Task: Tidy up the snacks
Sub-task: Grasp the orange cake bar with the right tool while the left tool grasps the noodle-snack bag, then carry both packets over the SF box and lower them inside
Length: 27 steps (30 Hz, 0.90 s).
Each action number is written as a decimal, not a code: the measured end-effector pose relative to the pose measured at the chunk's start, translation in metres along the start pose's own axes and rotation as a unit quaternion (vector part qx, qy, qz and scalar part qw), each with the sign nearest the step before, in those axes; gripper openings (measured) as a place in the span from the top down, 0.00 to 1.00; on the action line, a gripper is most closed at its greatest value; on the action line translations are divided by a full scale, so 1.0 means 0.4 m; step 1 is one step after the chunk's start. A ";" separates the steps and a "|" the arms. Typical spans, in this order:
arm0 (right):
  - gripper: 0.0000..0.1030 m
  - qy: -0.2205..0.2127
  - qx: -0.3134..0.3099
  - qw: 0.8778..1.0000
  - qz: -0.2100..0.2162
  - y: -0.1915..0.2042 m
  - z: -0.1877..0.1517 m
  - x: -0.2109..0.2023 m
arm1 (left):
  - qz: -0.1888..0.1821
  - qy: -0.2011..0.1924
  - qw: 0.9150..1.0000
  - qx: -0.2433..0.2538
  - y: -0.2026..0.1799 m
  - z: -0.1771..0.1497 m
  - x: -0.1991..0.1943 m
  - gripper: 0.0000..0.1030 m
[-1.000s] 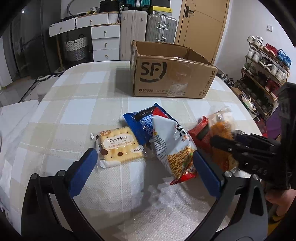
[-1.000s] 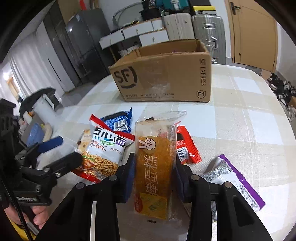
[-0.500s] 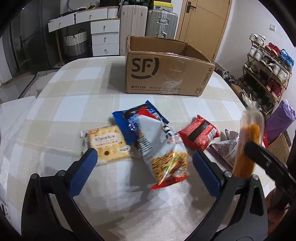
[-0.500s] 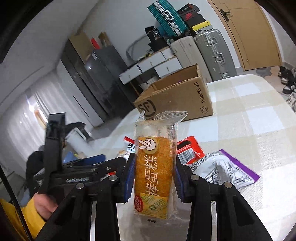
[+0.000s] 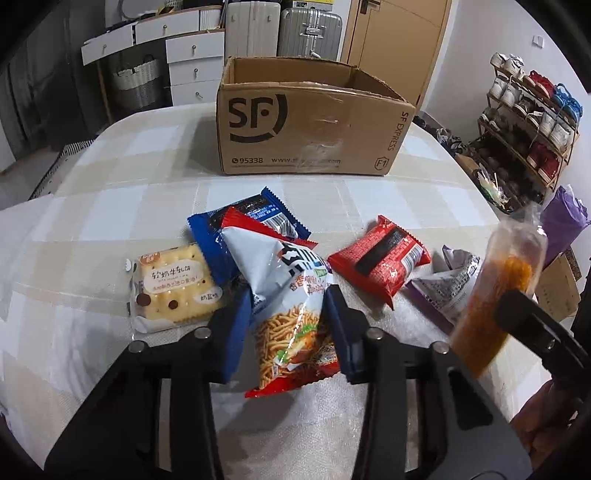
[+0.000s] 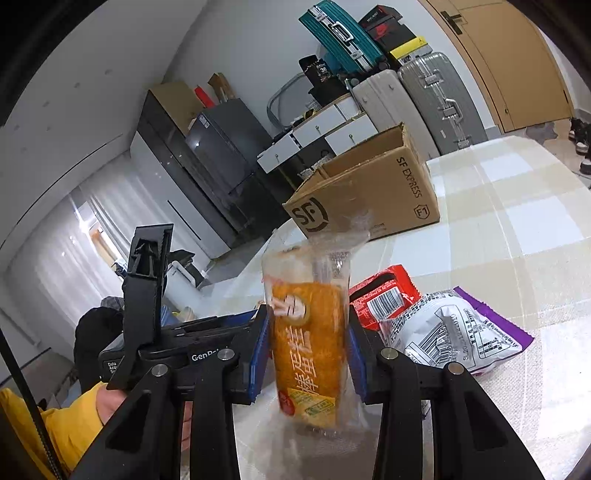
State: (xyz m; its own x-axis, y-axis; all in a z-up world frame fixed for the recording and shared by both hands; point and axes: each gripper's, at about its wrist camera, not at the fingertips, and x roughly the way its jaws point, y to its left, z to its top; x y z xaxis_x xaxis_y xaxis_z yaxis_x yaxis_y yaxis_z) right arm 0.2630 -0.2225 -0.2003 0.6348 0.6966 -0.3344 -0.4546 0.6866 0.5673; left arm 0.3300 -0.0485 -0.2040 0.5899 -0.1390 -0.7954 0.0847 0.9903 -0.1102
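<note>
My right gripper (image 6: 308,354) is shut on an orange cake bar in clear wrap (image 6: 308,332), held upright above the table; it also shows in the left wrist view (image 5: 495,291). My left gripper (image 5: 286,325) is shut on the white-and-red noodle snack bag (image 5: 291,295). A cracker pack (image 5: 173,288), a blue packet (image 5: 243,225), a red packet (image 5: 380,258) and a purple-and-white packet (image 5: 450,284) lie on the table. The open SF cardboard box (image 5: 310,122) stands at the far side.
The checked tablecloth (image 5: 129,206) covers a rounded table. A shoe rack (image 5: 528,125) stands to the right, drawers and suitcases (image 5: 280,33) behind the box. The left gripper's body (image 6: 147,302) is close to the cake bar's left.
My left gripper has closed from wide open onto the noodle snack bag. My right gripper has lifted the cake bar off the table and tilted upward.
</note>
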 end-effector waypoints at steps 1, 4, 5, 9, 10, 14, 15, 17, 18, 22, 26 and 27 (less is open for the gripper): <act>0.63 -0.002 -0.001 1.000 0.000 0.001 0.001 0.000 | -0.002 0.001 1.000 -0.005 0.005 -0.002 -0.003 0.66; 0.63 -0.001 0.001 1.000 -0.002 0.000 -0.001 0.001 | -0.004 0.004 1.000 -0.008 0.016 -0.009 -0.014 0.68; 0.63 0.000 0.000 1.000 -0.003 -0.001 -0.001 0.002 | -0.006 0.005 1.000 -0.010 0.020 -0.013 -0.016 0.68; 0.63 0.001 -0.007 1.000 -0.002 0.004 -0.004 0.004 | -0.010 0.003 1.000 -0.015 0.037 -0.027 -0.043 0.69; 0.63 0.001 -0.010 1.000 -0.001 0.006 -0.006 0.004 | -0.013 0.001 1.000 -0.017 0.041 -0.030 -0.054 0.69; 0.63 -0.001 -0.008 1.000 0.006 0.005 -0.006 0.003 | -0.019 -0.015 0.999 -0.021 0.058 -0.038 -0.110 0.69; 0.63 -0.004 -0.008 1.000 0.003 0.006 -0.005 0.001 | -0.020 -0.021 0.999 -0.020 0.063 -0.038 -0.130 0.69; 0.64 -0.009 -0.007 1.000 0.002 0.012 0.000 -0.009 | -0.022 -0.033 0.999 -0.021 0.072 -0.033 -0.163 0.69; 0.64 -0.014 -0.009 1.000 0.002 0.019 0.005 -0.019 | -0.023 -0.039 0.999 -0.021 0.077 -0.030 -0.183 0.69; 0.64 -0.029 -0.037 0.999 -0.001 0.081 0.038 -0.067 | -0.030 -0.067 0.997 -0.013 0.079 -0.012 -0.257 0.69; 0.64 -0.048 -0.067 0.997 0.002 0.159 0.093 -0.121 | -0.045 -0.096 0.994 -0.003 0.067 0.013 -0.340 0.69; 0.64 -0.052 -0.072 0.996 0.004 0.178 0.109 -0.134 | -0.051 -0.105 0.993 -0.005 0.066 0.017 -0.361 0.69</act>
State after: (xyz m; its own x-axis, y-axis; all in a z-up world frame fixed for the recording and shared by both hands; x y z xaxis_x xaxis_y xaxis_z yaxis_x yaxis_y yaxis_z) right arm 0.2238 -0.2202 -0.1090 0.6890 0.6815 -0.2466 -0.5397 0.7096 0.4530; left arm 0.2525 -0.0021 -0.0878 0.7327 -0.2344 -0.6389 0.1450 0.9710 -0.1900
